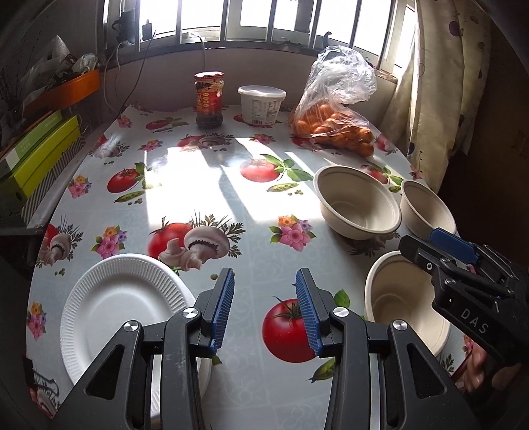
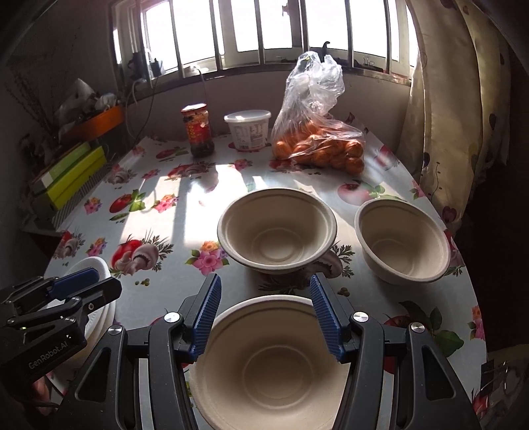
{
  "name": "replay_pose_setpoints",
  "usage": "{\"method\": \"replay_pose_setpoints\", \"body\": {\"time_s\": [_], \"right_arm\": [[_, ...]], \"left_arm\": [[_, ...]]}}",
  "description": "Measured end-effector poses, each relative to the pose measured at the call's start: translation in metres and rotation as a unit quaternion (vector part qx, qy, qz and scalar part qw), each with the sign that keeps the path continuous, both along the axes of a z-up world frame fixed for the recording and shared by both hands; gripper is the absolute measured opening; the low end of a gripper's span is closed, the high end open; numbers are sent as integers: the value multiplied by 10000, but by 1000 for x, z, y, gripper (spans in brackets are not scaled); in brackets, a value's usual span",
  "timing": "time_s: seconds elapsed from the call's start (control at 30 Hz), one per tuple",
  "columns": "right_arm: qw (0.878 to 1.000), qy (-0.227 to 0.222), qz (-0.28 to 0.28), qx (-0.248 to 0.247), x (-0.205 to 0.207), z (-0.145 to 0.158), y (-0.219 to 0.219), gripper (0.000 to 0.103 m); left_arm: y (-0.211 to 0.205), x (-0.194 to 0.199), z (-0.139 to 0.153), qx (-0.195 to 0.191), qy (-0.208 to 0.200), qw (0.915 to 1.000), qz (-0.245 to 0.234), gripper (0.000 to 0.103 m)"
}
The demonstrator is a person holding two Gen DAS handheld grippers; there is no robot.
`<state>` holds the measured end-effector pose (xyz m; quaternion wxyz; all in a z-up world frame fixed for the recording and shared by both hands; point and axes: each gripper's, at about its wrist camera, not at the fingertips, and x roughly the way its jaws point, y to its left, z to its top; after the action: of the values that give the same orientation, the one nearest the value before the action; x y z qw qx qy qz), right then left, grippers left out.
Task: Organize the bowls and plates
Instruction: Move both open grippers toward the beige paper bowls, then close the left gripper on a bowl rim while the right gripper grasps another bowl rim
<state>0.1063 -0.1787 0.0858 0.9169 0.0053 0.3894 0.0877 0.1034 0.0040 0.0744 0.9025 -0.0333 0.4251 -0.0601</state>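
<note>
The left tongs point(image 1: 264, 307) hover above bare tablecloth with the jaws parted to a moderate gap and nothing between them. The right tongs point(image 2: 266, 317) stand likewise partly open above the nearest bowl point(image 2: 267, 364); whether the pads touch its rim cannot be told. The white paper plate stack point(image 1: 122, 311) lies at the near left of the table point(image 1: 231, 185), just beside the left tongs. Three beige pulp bowls sit on the right side: the nearest bowl at the front edge, a middle bowl point(image 2: 277, 230) behind it, and a right bowl point(image 2: 401, 241) beside that one, near the table's edge; all stand upright and apart. At the far end stand a red-labelled jar point(image 1: 209, 99), a white lidded tub point(image 1: 262, 105) and a clear plastic bag of oranges point(image 1: 334, 119), well apart from the bowls. Green boxes point(image 1: 39, 145) are stacked off the table's left edge, below an orange tray point(image 1: 66, 89) of clutter. The table carries a glossy cloth printed with tomatoes, mushrooms and flowers, crossed by barred sunlight. A barred window point(image 2: 264, 29) runs behind, with a patterned curtain point(image 2: 456, 115) at right.
</note>
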Motion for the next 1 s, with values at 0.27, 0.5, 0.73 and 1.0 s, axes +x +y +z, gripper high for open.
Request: {"method": "replay_pose_setpoints", "body": {"time_s": [0.27,0.5,0.73,1.0], "right_arm": [[9996,19,-273,-34,21,2,-32,56],[9992,162,-346,64,47,-5,-53,56],[9992,340,-59,185,71,-18,-59,56],[9984,514,93,237,88,-30,-58,51]], "left_arm": [[-15,30,-5,-314,88,9994,-125,40],[-29,58,-8,-475,163,9985,-207,40],[-39,81,-17,-623,338,9970,-311,40],[-46,94,-21,-742,455,9955,-367,40]]}}
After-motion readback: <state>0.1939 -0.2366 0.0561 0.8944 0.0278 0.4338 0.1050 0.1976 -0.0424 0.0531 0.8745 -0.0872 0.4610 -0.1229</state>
